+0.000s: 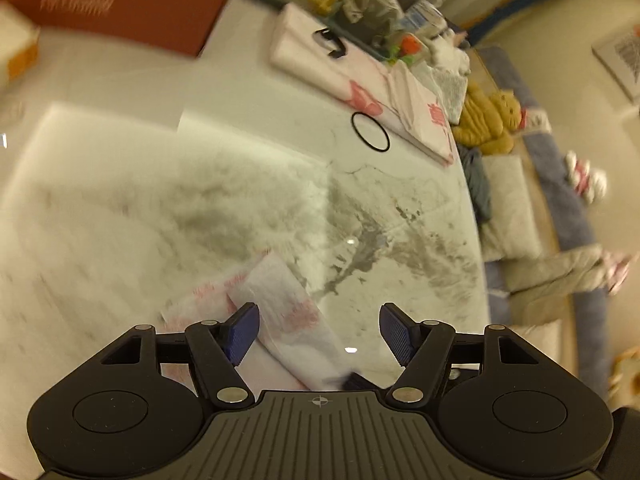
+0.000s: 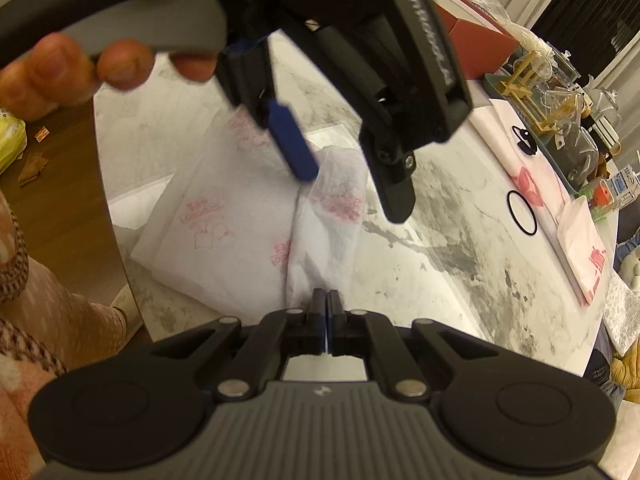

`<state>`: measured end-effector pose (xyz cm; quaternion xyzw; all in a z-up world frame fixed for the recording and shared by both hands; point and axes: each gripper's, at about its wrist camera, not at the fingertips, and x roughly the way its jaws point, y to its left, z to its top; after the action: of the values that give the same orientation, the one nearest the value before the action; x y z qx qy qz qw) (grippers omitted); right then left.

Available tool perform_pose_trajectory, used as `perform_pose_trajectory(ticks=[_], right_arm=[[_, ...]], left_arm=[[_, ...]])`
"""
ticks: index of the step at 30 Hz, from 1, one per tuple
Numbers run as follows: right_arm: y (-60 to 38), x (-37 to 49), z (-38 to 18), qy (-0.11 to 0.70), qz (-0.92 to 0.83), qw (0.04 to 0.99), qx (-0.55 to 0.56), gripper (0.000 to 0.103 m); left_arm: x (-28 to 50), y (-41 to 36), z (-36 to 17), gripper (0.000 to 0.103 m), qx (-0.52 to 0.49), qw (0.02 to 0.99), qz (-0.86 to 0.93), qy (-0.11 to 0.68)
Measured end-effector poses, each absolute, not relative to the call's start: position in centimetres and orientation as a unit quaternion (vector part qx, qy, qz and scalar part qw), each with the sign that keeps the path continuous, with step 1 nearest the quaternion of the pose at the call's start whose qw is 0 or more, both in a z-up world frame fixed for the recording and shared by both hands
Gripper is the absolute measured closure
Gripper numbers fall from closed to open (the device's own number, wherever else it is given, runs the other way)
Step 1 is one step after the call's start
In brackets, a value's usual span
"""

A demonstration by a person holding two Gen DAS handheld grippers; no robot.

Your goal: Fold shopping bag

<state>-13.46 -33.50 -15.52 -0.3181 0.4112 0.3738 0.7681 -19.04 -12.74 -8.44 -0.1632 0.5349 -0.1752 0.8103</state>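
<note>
A white shopping bag (image 2: 224,216) with pink print lies partly folded on the marble table (image 2: 440,240), near its rounded edge. One flap of it rises in a crumpled ridge up to my right gripper (image 2: 327,312), whose jaws are shut on that edge. My left gripper (image 2: 352,192) hovers above the bag, held by a hand (image 2: 60,68), with its jaws apart and nothing between them. In the left wrist view the left gripper (image 1: 320,330) stands open over the table, and the bag (image 1: 280,300) lies blurred under its left finger.
A black rubber ring (image 2: 522,214) lies on the marble beside a stack of folded pink-printed bags (image 2: 576,232). A red box (image 1: 120,4) and a tray of glassware (image 2: 552,92) stand at the far side. A person's patterned trouser legs (image 2: 24,280) are beside the table edge.
</note>
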Motion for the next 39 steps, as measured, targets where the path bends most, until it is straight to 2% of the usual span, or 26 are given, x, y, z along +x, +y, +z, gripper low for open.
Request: perform_pose_trajectory(ticks=[9, 10, 11, 14, 15, 39], right_arm=[[-33.4, -13.3, -15.4, 0.414, 0.379, 0.765, -0.316, 0.101], [-33.5, -13.2, -15.3, 0.415, 0.38, 0.765, -0.313, 0.101], [-33.6, -13.2, -15.3, 0.417, 0.38, 0.766, -0.308, 0.101], [-33.9, -13.2, -15.2, 0.42, 0.381, 0.768, -0.297, 0.101], [-33.9, -13.2, -15.2, 0.421, 0.381, 0.768, -0.295, 0.101], [-34.3, -13.7, -15.3, 0.411, 0.374, 0.781, -0.285, 0.1]], left_arm=[[-20.5, -18.5, -8.2, 0.036, 0.119, 0.821, -0.192, 0.525], [-20.9, -19.1, -8.2, 0.026, 0.147, 0.822, -0.188, 0.517], [-21.0, -19.0, -8.4, 0.015, 0.152, 0.824, -0.179, 0.515], [-20.6, -18.1, -9.2, 0.003, 0.136, 0.824, -0.176, 0.521], [-20.5, -18.0, -9.4, 0.002, 0.136, 0.825, -0.177, 0.519], [-19.9, -18.0, -9.0, 0.0, 0.132, 0.823, -0.174, 0.525]])
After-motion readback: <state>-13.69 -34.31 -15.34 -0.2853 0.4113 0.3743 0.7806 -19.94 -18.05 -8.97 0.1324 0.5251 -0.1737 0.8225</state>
